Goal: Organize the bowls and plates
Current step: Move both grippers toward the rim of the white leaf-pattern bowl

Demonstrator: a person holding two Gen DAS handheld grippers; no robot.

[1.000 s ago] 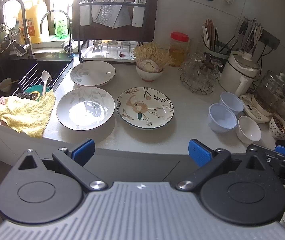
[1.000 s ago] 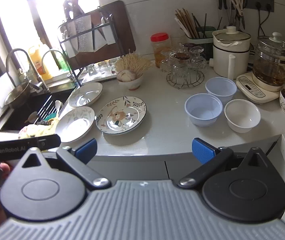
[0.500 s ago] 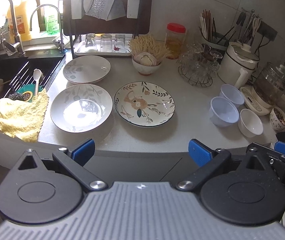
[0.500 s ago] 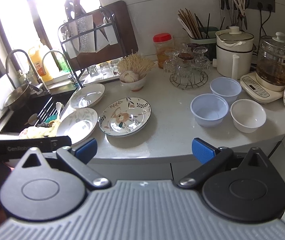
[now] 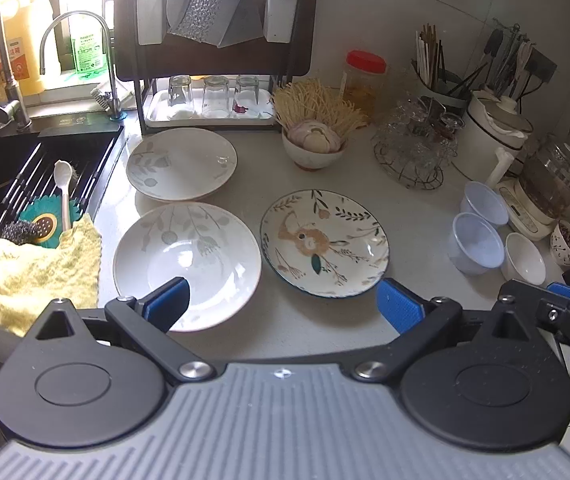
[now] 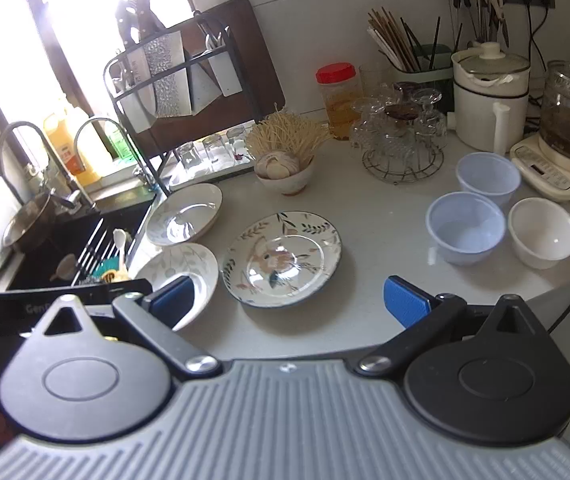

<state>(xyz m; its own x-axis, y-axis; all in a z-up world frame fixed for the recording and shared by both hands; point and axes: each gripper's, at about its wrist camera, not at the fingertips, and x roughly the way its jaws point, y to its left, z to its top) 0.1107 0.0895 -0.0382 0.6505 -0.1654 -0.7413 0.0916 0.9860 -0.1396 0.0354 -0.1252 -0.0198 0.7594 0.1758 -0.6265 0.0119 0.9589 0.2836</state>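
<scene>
Three plates lie on the grey counter: a flowered plate (image 5: 325,242) (image 6: 283,258), a white leaf-print plate (image 5: 189,250) (image 6: 183,268) to its left, and a second white plate (image 5: 181,164) (image 6: 185,214) behind that. Two pale blue bowls (image 5: 475,242) (image 6: 465,226) (image 6: 487,178) and a white bowl (image 5: 525,258) (image 6: 543,232) stand at the right. My left gripper (image 5: 283,306) is open and empty, above the counter's front edge before the plates. My right gripper (image 6: 289,300) is open and empty, before the flowered plate.
A black sink (image 5: 45,168) with a spoon and a yellow cloth (image 5: 33,268) is at the left. A dish rack (image 5: 213,92), a garlic bowl (image 5: 313,148), a glass stand (image 5: 413,152), a white pot (image 5: 493,140) and a kettle (image 6: 565,128) line the back.
Both grippers have moved forward over the counter's edge, closer to the plates. Their jaws stay open and empty.
</scene>
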